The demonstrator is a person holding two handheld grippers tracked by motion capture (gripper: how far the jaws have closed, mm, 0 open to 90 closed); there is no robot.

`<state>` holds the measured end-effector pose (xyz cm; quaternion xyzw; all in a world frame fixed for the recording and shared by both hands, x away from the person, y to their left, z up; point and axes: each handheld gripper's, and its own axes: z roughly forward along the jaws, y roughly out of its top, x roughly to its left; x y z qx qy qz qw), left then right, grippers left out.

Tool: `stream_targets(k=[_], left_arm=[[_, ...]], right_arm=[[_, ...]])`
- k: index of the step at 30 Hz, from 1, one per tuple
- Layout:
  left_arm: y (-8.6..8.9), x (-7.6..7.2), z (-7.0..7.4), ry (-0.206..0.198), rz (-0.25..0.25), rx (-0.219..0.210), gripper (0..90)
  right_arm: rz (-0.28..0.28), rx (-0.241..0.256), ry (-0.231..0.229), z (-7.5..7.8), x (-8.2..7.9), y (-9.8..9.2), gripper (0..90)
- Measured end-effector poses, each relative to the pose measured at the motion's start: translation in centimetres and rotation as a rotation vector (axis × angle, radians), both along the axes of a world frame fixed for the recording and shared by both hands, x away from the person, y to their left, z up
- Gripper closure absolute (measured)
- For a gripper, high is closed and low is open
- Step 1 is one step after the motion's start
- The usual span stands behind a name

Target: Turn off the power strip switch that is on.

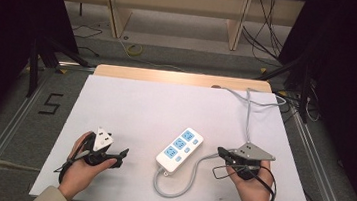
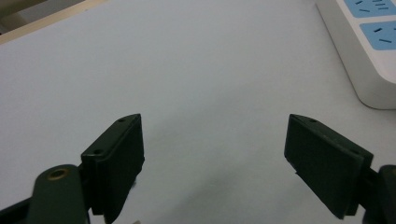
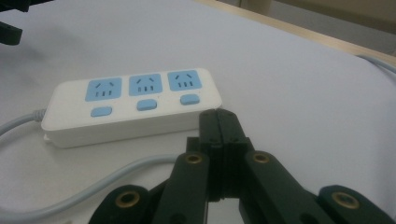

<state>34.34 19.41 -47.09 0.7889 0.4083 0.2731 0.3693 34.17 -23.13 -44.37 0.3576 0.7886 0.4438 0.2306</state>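
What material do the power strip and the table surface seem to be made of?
Power strip: likely hard plastic, smooth white body with a slight sheen and rounded moulded edges; light blue socket faces and buttons. Table: a matte white top, possibly laminate or a sheet, over what looks like light wood, seen at the far edge.

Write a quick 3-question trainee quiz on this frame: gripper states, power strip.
1. True or false: the left gripper is open.
2. How many blue sockets does the power strip have?
3. The right gripper is: A) shut with nothing between its fingers, B) shut on the strip's cord, C) wide open.

Key: 1 true; 2 three; 3 A.
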Motion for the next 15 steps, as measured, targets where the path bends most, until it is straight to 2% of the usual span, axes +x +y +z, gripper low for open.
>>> stream_targets(k=[15], left_arm=[[-0.04, 0.0, 0.01, -0.001, 0.0, -0.001, 19.8]], right_arm=[[0.021, -0.006, 0.001, 0.08, 0.19, 0.78, 90.0]])
